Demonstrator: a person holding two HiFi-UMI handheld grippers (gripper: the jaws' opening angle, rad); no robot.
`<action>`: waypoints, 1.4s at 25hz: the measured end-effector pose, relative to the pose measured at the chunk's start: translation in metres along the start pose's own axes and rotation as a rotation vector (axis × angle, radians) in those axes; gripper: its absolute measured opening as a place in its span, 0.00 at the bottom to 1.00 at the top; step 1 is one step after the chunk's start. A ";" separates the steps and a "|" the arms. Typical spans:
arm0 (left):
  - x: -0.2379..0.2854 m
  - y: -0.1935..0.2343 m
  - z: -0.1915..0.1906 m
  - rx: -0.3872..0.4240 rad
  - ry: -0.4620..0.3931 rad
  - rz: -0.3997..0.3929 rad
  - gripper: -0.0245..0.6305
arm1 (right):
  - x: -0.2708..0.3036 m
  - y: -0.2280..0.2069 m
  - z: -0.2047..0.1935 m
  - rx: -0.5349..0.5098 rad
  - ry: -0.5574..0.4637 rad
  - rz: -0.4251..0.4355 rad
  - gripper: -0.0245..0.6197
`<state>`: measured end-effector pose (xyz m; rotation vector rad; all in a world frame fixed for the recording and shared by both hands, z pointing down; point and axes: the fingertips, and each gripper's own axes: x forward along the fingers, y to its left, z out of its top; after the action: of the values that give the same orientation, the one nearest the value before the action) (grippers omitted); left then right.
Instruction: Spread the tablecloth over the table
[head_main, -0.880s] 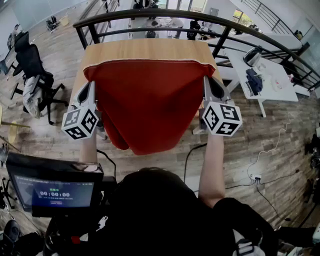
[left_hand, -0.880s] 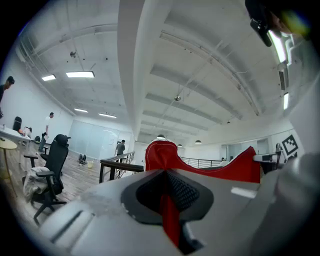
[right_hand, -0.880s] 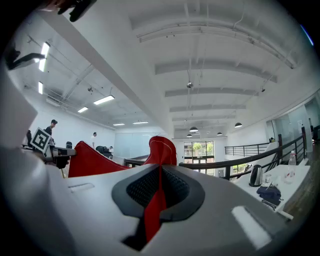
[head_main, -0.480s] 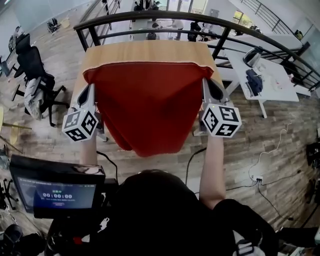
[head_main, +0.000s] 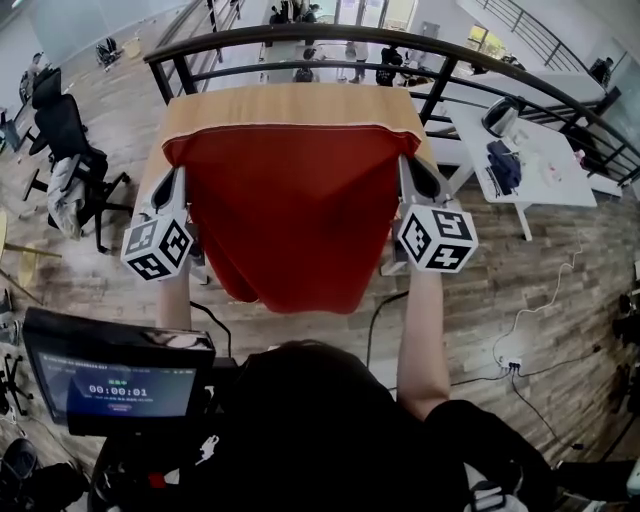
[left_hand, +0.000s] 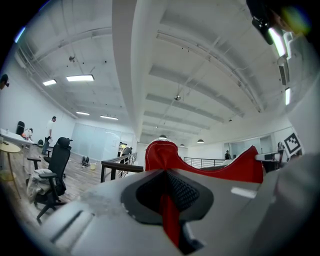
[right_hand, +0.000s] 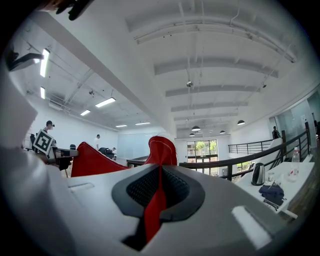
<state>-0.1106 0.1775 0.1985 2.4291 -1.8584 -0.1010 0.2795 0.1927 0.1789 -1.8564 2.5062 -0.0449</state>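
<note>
well, hardly anything has shifted this past second. the left gripper (head_main: 179, 178) and right gripper (head_main: 410, 168) each stay pinched tight on a corner of the red tablecloth (head_main: 290, 210), its hem stretched above the wooden table (head_main: 290, 100). i'd say the spreading is barely begun.

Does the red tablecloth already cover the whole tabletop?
No, a bare strip of the wooden table shows beyond the far hem of the tablecloth.

Wood-plank floor (head_main: 560, 270); curved black railing (head_main: 240, 38); black office chair (head_main: 62, 125) at left; white desk (head_main: 560, 185) at right; white ceiling (left_hand: 200, 50) with strip lights (left_hand: 80, 78).
</note>
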 end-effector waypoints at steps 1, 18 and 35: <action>0.001 -0.002 0.001 0.000 -0.005 0.002 0.06 | 0.000 -0.002 0.001 0.002 -0.005 0.004 0.06; 0.099 -0.010 0.062 0.106 -0.111 0.043 0.06 | 0.083 -0.054 0.031 -0.017 -0.083 0.052 0.06; 0.382 0.122 0.020 0.046 0.007 -0.016 0.06 | 0.369 -0.106 0.011 -0.023 0.001 -0.146 0.06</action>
<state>-0.1298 -0.2238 0.1903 2.4717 -1.8584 -0.0520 0.2732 -0.1914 0.1719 -2.0446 2.3775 -0.0200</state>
